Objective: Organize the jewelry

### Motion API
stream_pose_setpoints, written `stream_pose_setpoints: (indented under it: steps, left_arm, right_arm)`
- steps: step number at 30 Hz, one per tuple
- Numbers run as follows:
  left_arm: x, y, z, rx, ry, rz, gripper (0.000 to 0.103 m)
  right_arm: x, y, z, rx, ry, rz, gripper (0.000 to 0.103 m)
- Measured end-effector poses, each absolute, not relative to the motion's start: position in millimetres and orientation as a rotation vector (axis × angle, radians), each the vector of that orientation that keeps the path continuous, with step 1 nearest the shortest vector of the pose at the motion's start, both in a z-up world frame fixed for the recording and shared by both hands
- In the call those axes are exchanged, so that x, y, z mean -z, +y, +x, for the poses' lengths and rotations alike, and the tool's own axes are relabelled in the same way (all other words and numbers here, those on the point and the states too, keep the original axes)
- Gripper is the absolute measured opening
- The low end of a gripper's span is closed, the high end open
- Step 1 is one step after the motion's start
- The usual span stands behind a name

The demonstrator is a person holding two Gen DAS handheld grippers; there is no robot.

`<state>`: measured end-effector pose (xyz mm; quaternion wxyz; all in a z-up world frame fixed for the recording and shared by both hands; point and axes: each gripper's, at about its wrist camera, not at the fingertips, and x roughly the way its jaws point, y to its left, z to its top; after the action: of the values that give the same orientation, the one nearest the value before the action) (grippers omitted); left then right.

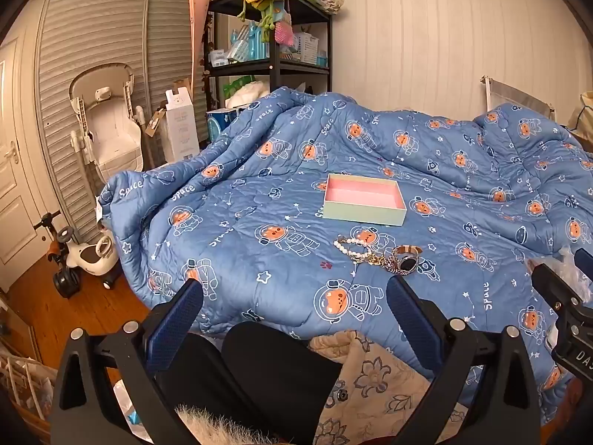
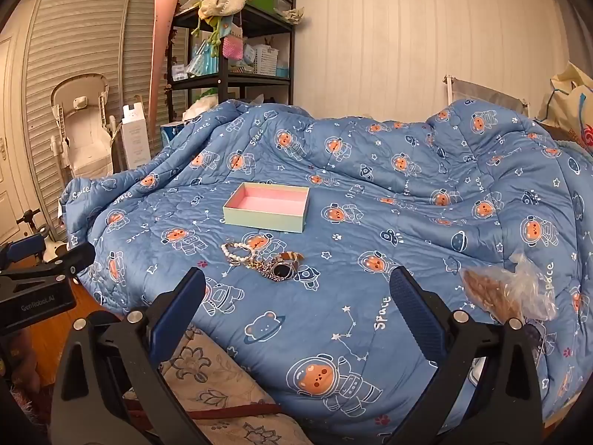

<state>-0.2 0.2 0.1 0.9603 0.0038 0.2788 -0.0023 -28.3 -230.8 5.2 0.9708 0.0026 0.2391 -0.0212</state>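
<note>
One box, one pearl bracelet, one watch on quilt — both tools wide open, empty

You had a blue space-print quilt over the bed, a black shelf behind, a crinkled plastic bag at right

In front of me lies a bed covered by a rumpled blue quilt printed with astronaut bears. Behind it rises a white panelled wall. To the left, a black shelving unit stands crowded with boxes and baskets, a knitted bag hanging from its top. Louvred wardrobe doors fill the left side, with a white baby chair before them. A ride-on toy sits on the wooden floor. Warm light.
</note>
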Motion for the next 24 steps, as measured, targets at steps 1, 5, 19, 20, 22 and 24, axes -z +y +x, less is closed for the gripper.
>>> stream_pose_setpoints:
  steps: [1, 5, 19, 20, 22, 24]
  left_arm:
    - [-0.2, 0.4, -0.2, 0.005, 0.565, 0.007, 0.097]
    - [-0.5, 0.9, -0.2, 0.0, 0.566, 0.009, 0.097]
    - [-0.6, 1.4, 2.7, 0.013, 0.576, 0.011, 0.097]
    - [-0.9, 1.1, -1.5, 0.013, 0.576, 0.011, 0.097]
    - [-1.4, 0.7, -1.5, 0.014, 0.572, 0.01, 0.097]
    - [-1.8, 1.6, -1.2, 0.023, 0.569, 0.007, 0.097]
  right_arm:
    - [-5.2, -230.7, -28.5, 0.042, 0.481, 0.005, 0.098]
    - [-5.3, -230.7, -28.5, 0.043, 0.482, 0.005, 0.098]
    - [-6.3, -231.7, -28.8, 0.043, 0.48, 0.007, 0.098]
    - [-6.3, -231.6, -28.8, 0.043, 0.48, 0.007, 0.098]
    - [-6.3, -231.3, -28.9, 0.043, 0.479, 0.007, 0.098]
    - [-6.0, -231.1, -28.8, 0.043, 0.48, 0.007, 0.098]
